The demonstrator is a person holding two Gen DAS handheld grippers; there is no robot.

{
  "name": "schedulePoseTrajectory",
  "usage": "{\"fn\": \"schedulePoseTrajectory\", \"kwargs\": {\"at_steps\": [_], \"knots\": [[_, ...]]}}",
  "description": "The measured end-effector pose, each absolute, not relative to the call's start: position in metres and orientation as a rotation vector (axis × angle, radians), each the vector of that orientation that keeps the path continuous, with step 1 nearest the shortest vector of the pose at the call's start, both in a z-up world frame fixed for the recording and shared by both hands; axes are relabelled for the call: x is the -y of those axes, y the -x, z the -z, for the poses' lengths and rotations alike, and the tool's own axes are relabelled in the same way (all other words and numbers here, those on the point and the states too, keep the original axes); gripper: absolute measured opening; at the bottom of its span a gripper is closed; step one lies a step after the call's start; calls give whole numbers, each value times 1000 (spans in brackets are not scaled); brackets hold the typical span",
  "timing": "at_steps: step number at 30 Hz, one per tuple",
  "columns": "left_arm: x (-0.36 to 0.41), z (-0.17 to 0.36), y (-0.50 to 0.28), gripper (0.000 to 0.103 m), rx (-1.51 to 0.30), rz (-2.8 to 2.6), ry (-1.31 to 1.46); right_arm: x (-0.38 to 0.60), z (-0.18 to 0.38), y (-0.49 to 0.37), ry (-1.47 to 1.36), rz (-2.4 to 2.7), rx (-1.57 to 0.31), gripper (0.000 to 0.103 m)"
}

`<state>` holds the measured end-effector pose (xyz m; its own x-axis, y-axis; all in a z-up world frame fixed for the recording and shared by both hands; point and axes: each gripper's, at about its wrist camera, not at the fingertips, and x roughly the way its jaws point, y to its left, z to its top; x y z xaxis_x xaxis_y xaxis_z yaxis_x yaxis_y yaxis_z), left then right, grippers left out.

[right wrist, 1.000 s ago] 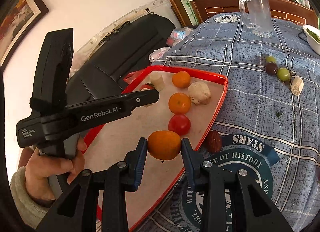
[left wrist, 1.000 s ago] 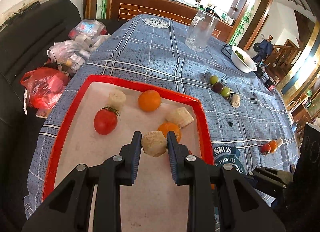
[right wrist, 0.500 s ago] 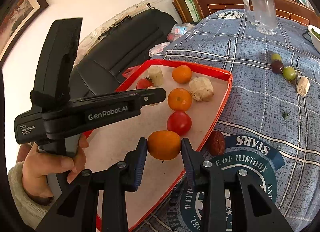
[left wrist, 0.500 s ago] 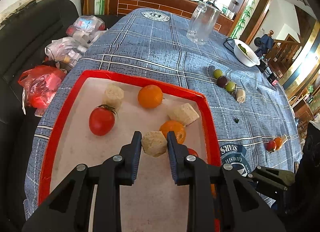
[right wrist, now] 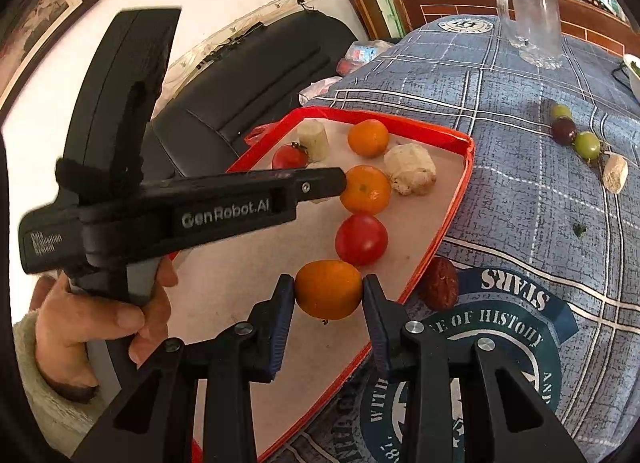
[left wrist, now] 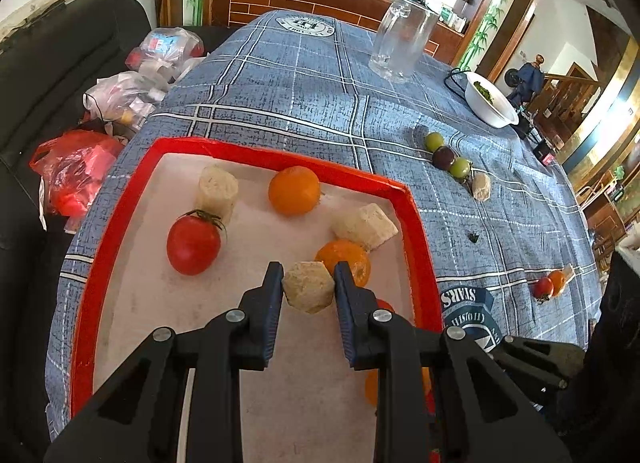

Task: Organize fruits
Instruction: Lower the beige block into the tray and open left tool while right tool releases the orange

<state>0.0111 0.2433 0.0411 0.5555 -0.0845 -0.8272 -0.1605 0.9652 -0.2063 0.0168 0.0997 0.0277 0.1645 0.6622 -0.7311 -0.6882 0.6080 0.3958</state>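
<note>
glass mug [left wrist: 402, 43], white bowl [left wrist: 490, 101], plastic bags [left wrist: 120, 95]

both wrist views close, angled down; share red tray [left wrist: 420, 223] [right wrist: 460, 191].

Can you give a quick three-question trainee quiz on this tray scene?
1. True or false: the left hand-held gripper is empty.
2. What does the right hand-held gripper hold? A) tomato B) orange C) green grape
3. Fill in: the dark red date lies ___ the red tray.

Key: 1 false, it is shut on a pale fruit chunk. 2 B, the orange. 3 outside, on the tablecloth by its rim.
</note>
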Motion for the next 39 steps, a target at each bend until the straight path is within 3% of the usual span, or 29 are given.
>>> {"fn": "schedulePoseTrajectory", "kwargs": {"at_steps": [31, 39], "knots": [[-248, -46, -31, 23, -989, -76, 213, -121, -23, 7, 188, -987, -943, 35], [-250, -26, -27, 23, -1042, -105, 189, -122, -24, 9, 190, -988, -938, 36]]}}
